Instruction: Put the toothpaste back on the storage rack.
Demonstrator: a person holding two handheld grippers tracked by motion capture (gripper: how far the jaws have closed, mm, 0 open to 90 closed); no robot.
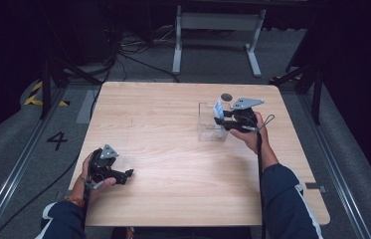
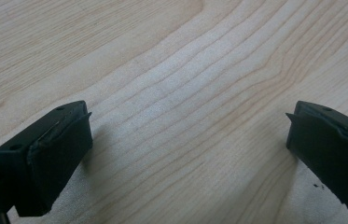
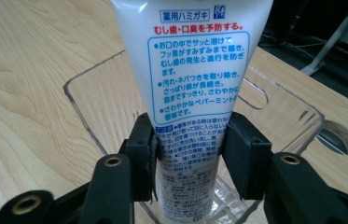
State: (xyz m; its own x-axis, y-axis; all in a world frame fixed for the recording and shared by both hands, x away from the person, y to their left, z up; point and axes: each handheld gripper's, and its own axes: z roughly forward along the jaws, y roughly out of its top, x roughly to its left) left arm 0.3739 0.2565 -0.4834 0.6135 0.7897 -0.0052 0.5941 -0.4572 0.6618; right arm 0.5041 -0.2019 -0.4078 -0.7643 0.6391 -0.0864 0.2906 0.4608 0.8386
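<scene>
With the right gripper (image 3: 188,144) clamped on the tube (image 3: 192,70), seemingly over the box (image 3: 297,116), lower straight; left gripper (image 2: 188,154) idles, jaws apart.

wooden table (image 1: 173,189), floor cables (image 1: 123,52), metal stand (image 1: 218,22)

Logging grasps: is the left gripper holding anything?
No: the left gripper is open over bare table.
</scene>
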